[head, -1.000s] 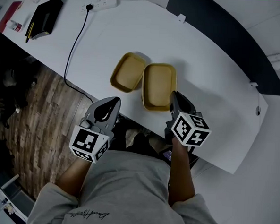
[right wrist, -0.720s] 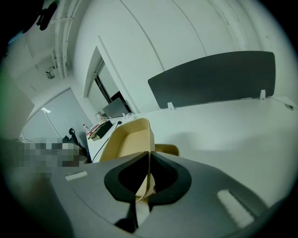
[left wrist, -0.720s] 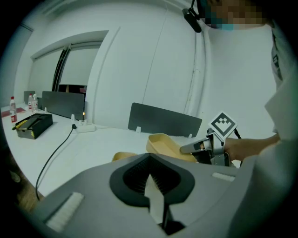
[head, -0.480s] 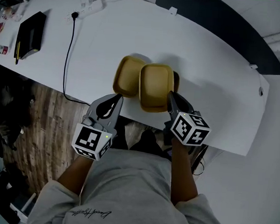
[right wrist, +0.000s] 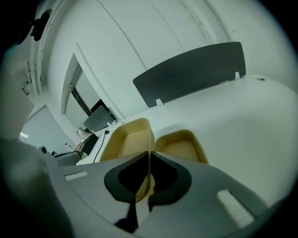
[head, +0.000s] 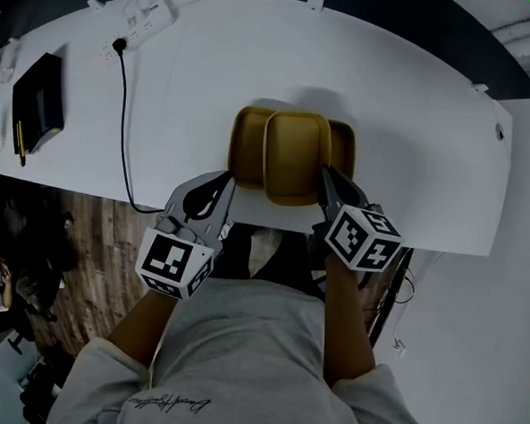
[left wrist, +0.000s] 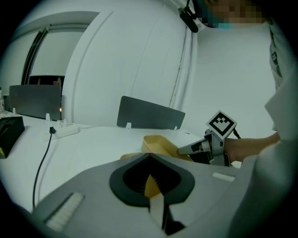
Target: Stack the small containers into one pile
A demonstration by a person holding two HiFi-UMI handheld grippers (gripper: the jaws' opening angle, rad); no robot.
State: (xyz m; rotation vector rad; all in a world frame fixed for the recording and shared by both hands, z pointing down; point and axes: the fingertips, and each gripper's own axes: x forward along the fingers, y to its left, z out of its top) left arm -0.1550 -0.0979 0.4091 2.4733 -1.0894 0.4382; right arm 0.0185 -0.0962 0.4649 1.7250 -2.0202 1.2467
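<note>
Three tan containers are on or over the white table (head: 415,108). One container (head: 245,147) lies at the left and another (head: 344,147) at the right. Between and above them hangs a third container (head: 295,155), partly overlapping both. My right gripper (head: 324,173) is shut on its near right wall. In the right gripper view that wall (right wrist: 149,160) stands between my jaws, and the right container (right wrist: 182,145) lies open beside it. My left gripper (head: 224,179) is shut and holds nothing, its tips by the left container's near corner. In the left gripper view the held container (left wrist: 160,144) shows ahead.
A power strip (head: 152,16) with a black cable (head: 124,108) and a black notebook (head: 39,101) lie at the table's far left. A dark divider panel (right wrist: 191,72) stands along the far edge. The near table edge runs under both grippers, over wooden floor (head: 75,240).
My right gripper has lifted one container off the right spot, baring another beneath, and carried it left between the two. My left gripper has moved forward to the left container.
</note>
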